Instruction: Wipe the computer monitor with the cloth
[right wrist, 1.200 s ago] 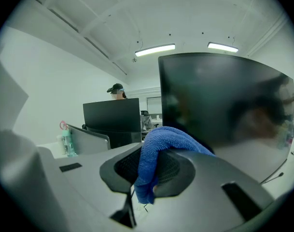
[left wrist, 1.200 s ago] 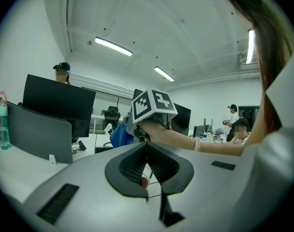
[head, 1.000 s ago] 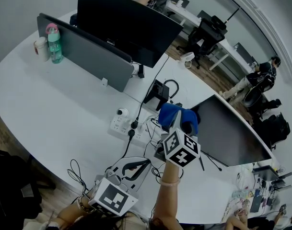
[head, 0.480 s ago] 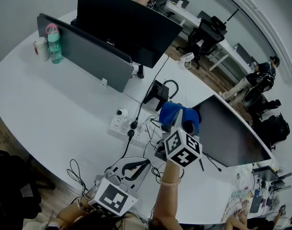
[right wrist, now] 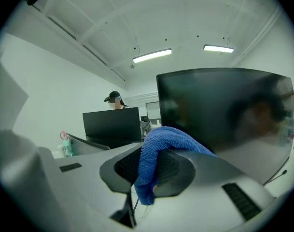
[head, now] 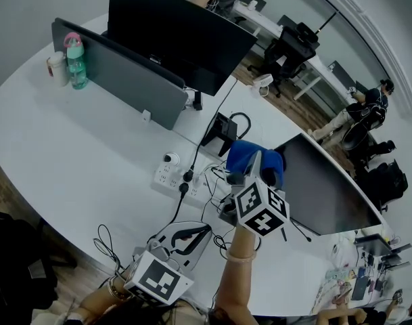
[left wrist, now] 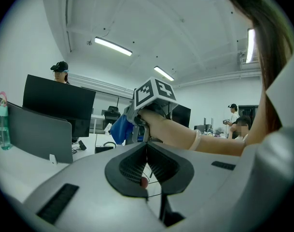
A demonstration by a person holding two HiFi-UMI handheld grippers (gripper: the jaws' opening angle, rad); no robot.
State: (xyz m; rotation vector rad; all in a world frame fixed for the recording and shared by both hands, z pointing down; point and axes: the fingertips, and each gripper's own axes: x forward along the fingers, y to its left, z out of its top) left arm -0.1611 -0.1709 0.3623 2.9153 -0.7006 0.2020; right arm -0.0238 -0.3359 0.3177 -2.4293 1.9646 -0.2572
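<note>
Gripping the cloth (head: 248,157), right tongs (head: 256,170) hover beside monitor (head: 327,185), over cables (head: 204,199).

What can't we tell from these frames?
- Cloth-to-screen contact: in the head view, the blue cloth and right gripper cover the monitor's left edge.
- Screen smudges: in the right gripper view, the glass is dark with blurred reflections.
- Print on the pink-capped bottle: too small in the head view.

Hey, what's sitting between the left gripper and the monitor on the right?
The right gripper, shut on the blue cloth, and the forearm holding it, with desk cables beneath. The head view shows this best.
</note>
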